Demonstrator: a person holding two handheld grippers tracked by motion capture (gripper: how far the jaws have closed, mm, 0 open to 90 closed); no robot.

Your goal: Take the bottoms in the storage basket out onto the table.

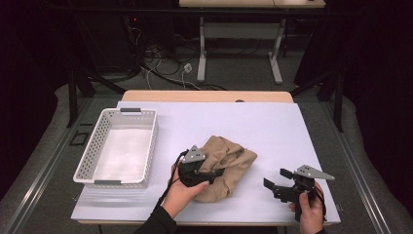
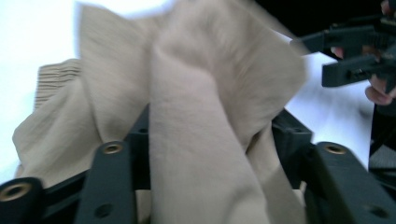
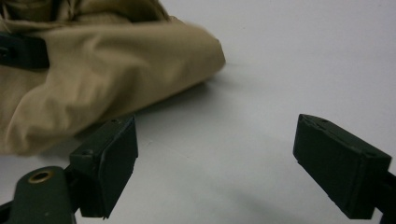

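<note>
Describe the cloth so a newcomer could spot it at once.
Start at the white table and look right of the white basket, toward the near edge. The cloth lies there in a crumpled heap, with the left gripper at it. It is the one soft, tan thing on the table.

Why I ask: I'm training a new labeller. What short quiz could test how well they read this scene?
1. True or false: the tan cloth lies inside the white basket.
2. What is between the jaws of the left gripper? A) the cloth B) the basket's rim C) nothing
3. Which gripper's jaws stand apart over the bare table with nothing between them?

Key:
1. False. The cloth lies on the table, to the right of the basket.
2. A
3. The right gripper.
</note>
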